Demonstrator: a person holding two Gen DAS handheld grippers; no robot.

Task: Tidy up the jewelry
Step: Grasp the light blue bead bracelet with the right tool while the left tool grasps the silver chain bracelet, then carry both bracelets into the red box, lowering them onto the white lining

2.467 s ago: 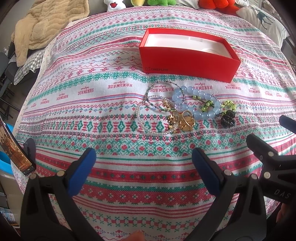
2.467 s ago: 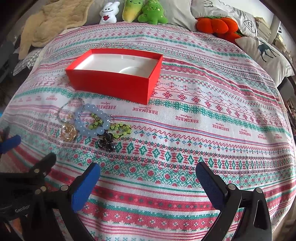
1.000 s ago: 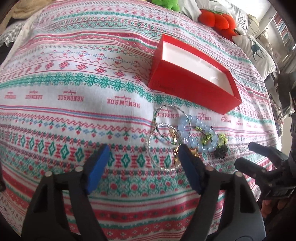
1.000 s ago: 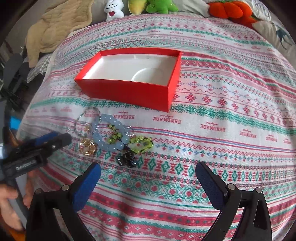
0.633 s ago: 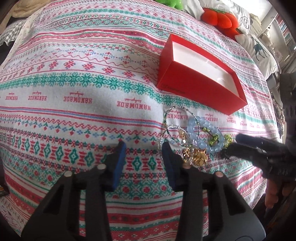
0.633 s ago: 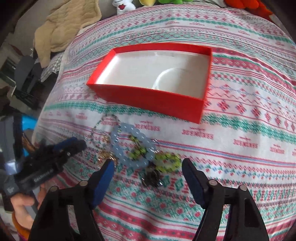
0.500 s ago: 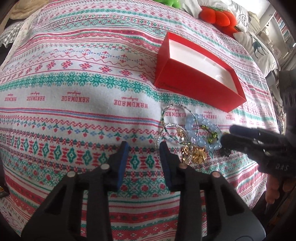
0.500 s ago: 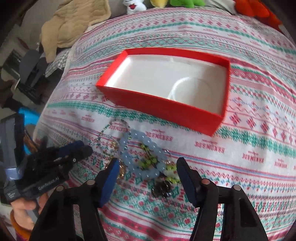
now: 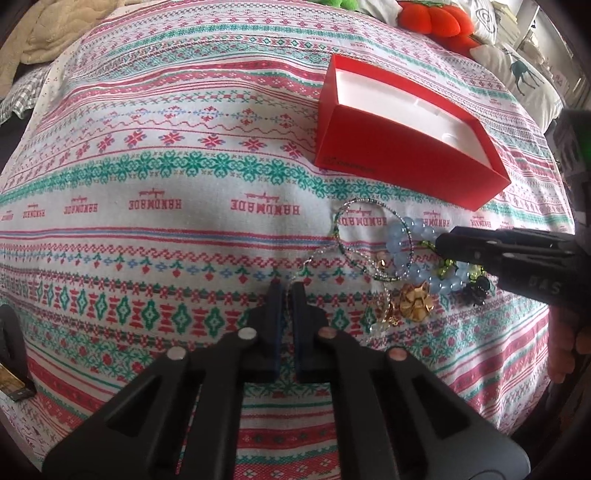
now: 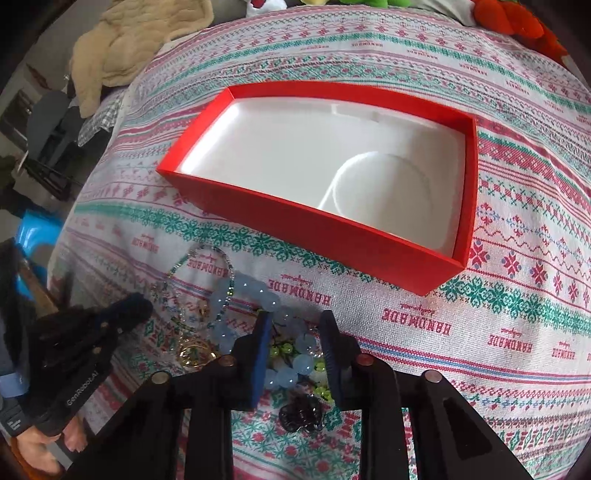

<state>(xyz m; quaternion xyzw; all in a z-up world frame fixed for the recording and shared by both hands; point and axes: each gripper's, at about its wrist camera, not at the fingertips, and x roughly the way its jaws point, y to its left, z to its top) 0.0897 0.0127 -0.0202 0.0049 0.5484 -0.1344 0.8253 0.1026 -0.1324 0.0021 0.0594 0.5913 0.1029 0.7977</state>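
Observation:
An open red box (image 9: 402, 147) with a white inside stands on the patterned bedspread; it also shows in the right wrist view (image 10: 332, 229). In front of it lies a tangle of jewelry: a pale blue bead bracelet (image 9: 413, 254), thin beaded strands (image 9: 354, 236), a gold flower piece (image 9: 413, 302), green beads and a black piece (image 10: 301, 415). My left gripper (image 9: 287, 291) is nearly shut on a clear beaded strand at the pile's left edge. My right gripper (image 10: 293, 325) is partly closed around the blue bracelet (image 10: 295, 354) and green beads.
The striped "HANDMADE" bedspread (image 9: 166, 177) covers the whole bed. A beige blanket (image 10: 136, 40) lies at the far left corner. Red and green plush toys (image 9: 436, 22) and a deer pillow (image 9: 517, 77) lie at the far edge.
Both grippers moved down onto the jewelry pile and their jaws narrowed. The left closed on the clear strand; the right came over the blue bracelet, close to the box.

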